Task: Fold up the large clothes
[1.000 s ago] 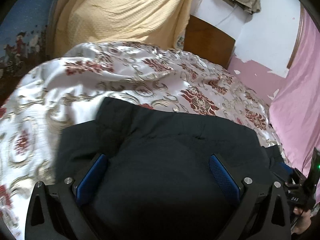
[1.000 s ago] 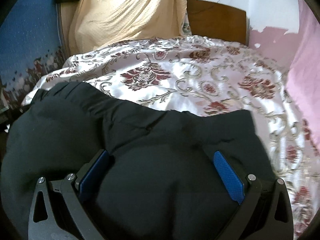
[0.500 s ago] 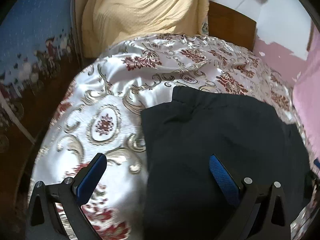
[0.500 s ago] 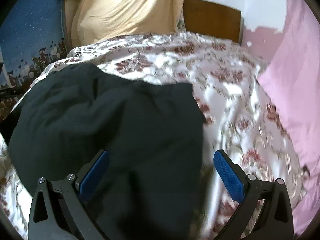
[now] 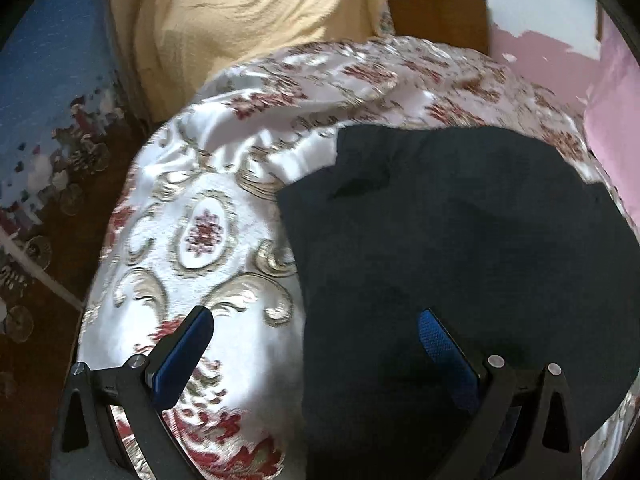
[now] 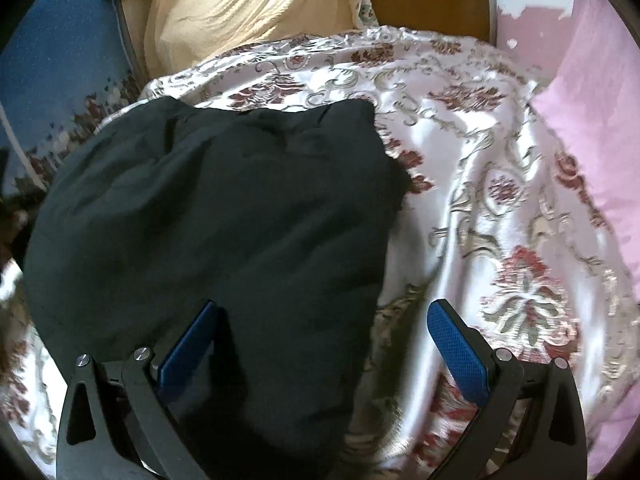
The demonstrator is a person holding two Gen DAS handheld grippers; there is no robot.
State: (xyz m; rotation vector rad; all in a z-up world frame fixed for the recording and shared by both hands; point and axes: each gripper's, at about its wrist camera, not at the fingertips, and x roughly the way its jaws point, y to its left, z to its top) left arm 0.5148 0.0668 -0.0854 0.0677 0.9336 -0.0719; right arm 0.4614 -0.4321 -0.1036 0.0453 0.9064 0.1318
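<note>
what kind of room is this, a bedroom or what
Most likely a bedroom: the dark garment lies on a bed spread with a floral satin bedspread, a wooden headboard stands behind it, and a yellow blanket is heaped at the head.

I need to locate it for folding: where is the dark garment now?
The dark garment lies on the floral bedspread, right of centre in the left wrist view, left of centre in the right wrist view.
</note>
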